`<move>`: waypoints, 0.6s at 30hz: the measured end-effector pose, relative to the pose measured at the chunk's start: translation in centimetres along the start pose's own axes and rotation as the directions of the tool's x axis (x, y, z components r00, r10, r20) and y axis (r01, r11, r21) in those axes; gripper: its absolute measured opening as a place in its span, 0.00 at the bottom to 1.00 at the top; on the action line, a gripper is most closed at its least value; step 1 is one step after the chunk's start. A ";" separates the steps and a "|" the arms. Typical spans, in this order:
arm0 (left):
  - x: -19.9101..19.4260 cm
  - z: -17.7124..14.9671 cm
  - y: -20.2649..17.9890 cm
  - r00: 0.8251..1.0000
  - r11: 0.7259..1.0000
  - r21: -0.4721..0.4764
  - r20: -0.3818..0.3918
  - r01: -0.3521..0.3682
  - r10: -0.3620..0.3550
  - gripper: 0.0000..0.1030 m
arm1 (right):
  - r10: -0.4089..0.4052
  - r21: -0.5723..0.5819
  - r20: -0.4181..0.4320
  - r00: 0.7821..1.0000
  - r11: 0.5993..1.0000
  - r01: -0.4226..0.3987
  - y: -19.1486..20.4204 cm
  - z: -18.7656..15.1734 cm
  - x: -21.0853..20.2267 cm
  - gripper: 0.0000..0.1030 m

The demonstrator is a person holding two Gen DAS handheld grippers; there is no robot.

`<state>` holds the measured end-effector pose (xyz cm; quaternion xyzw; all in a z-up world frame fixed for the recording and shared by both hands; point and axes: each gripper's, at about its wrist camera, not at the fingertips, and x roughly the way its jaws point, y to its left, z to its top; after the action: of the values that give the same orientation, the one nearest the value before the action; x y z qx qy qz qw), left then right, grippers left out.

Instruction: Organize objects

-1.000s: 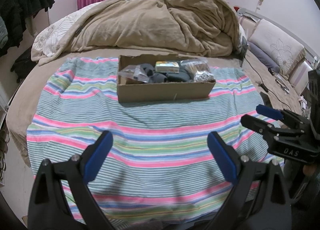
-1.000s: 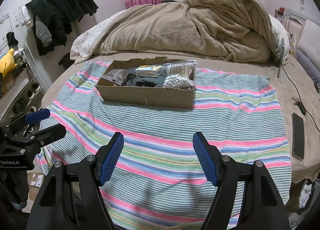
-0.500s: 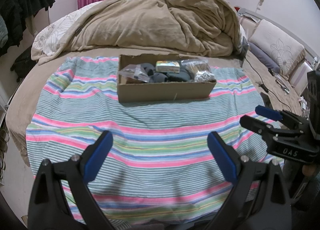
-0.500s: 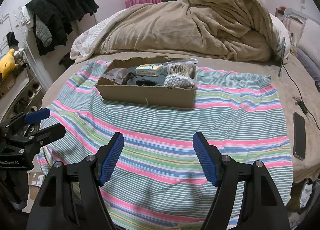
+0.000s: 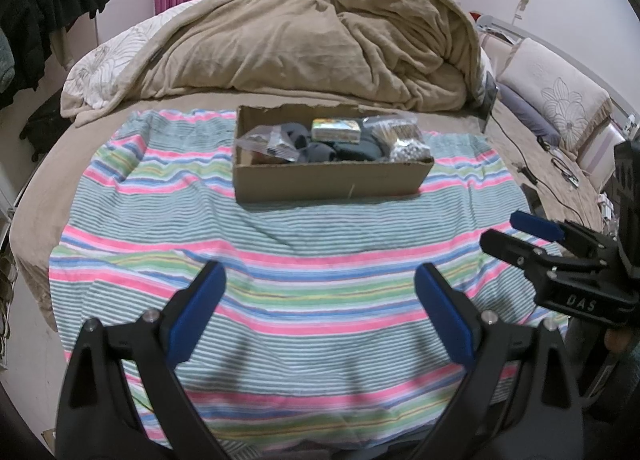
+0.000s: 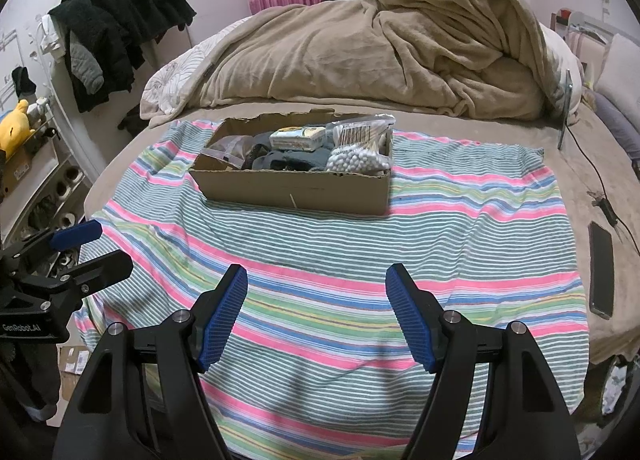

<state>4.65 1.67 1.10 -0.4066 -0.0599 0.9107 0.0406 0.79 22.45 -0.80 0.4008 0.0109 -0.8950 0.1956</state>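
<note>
I hold both tools over the near edge of the striped towel (image 5: 304,260); the left gripper (image 5: 320,292) has its jaws spread wide with nothing between them; the right gripper (image 6: 316,292) is likewise spread and empty.

The things to sort sit in the cardboard box (image 6: 296,189), which rests on the far half of the towel, well apart from both tools; behind it lies the heaped brown blanket (image 6: 360,59).

Contents, as far as I can read them:
- a clear bag of small white beads (image 6: 358,159) at the right end of the box; I judge it light and slippery, with loose contents that shift under pressure; take it by the gathered film near the top rather than across the bulge;
- a small printed carton (image 6: 298,138) lying on top near the middle; probably stiff and light; pinch across its short sides;
- dark soft cloth (image 6: 288,161) under the carton (socks, perhaps; I cannot tell); limp, safe to pinch at any fold;
- a clear bag (image 5: 268,143) at the left end; contents unclear; grip the film edge.

The box walls look thin and torn along the back rim; I judge that they would flex if pushed.

A dark phone (image 6: 601,270) lies on the bed just off the towel's right edge.
</note>
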 end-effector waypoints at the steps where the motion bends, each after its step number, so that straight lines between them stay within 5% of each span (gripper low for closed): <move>1: 0.0 0.0 0.0 1.000 1.000 0.000 0.000 0.000 0.000 0.94 | 0.001 0.001 -0.001 1.000 1.000 -0.001 0.0 0.0 0.0 0.73; 18: 0.7 0.0 0.1 1.000 1.000 0.005 0.004 0.010 -0.010 0.94 | 0.003 0.010 -0.012 1.000 1.000 -0.003 -0.5 -0.1 0.8 0.73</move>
<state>4.20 1.69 0.56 -0.4046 -0.0596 0.9114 0.0461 0.23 22.62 -1.49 0.4070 0.0072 -0.8923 0.1950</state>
